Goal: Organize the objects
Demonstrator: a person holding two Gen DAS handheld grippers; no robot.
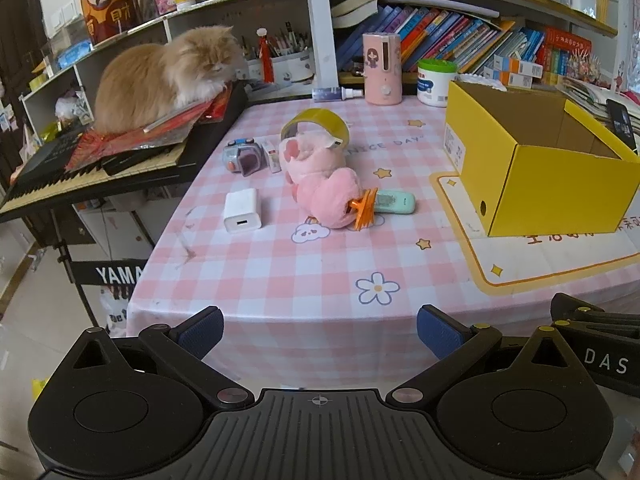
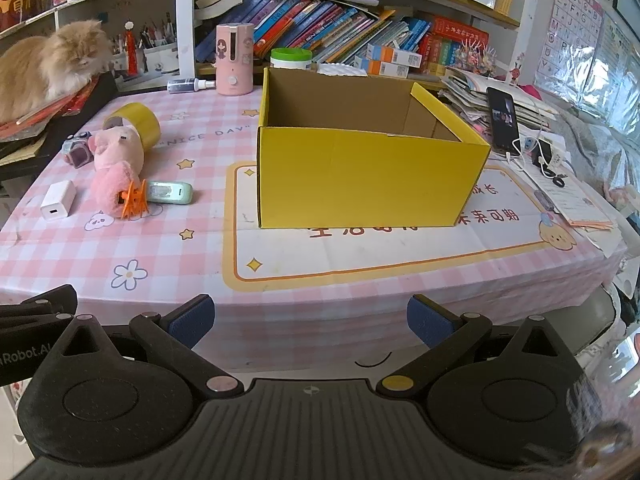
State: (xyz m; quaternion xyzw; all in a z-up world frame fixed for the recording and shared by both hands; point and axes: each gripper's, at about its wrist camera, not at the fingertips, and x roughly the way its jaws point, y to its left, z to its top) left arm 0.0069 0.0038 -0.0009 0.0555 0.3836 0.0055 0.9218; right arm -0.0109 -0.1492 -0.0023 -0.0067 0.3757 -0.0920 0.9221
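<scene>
An open yellow cardboard box (image 2: 372, 172) (image 1: 560, 188) stands on the pink checked tablecloth (image 1: 304, 264), nothing visible inside. Left of it lie a pink plush toy (image 1: 320, 184) (image 2: 116, 164), an orange hair claw (image 1: 364, 210) (image 2: 135, 199), a mint-green device (image 1: 394, 201) (image 2: 170, 193), a white charger (image 1: 242, 211) (image 2: 58, 201), a roll of yellow tape (image 1: 316, 124) (image 2: 136, 122) and a small grey toy (image 1: 245, 156) (image 2: 78, 152). My left gripper (image 1: 320, 334) and right gripper (image 2: 310, 320) both hang open before the table's front edge, holding nothing.
An orange cat (image 1: 168, 76) (image 2: 48, 64) sits on red papers atop a keyboard (image 1: 100, 168) at the left. A pink canister (image 1: 382, 68), a white tub (image 1: 436, 82) and bookshelves stand behind. A phone (image 2: 503, 120), cables and papers lie right of the box.
</scene>
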